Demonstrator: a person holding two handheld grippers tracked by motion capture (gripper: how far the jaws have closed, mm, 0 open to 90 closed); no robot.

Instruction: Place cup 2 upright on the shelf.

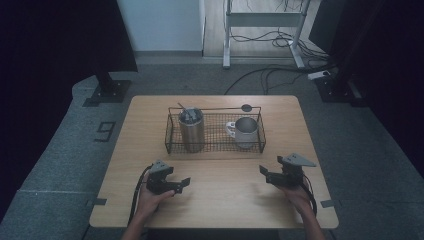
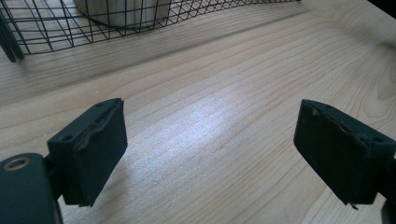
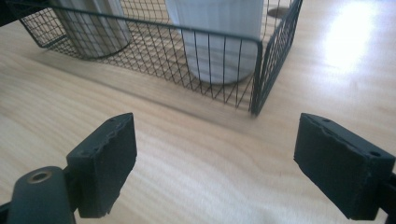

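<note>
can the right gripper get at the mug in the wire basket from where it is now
Probably yes. The right gripper is open over bare table, and the mug stands at the basket's near right end. The wire wall blocks a side approach, so it would need to come from above.

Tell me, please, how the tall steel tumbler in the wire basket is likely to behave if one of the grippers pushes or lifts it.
The steel tumbler stands tall and narrow, so a push near its top would probably tip it against the wire basket. Its smooth metal wall looks slippery, and likely stiff under a grip. The lid and straw suggest it may hold liquid, so possibly heavy.
</note>
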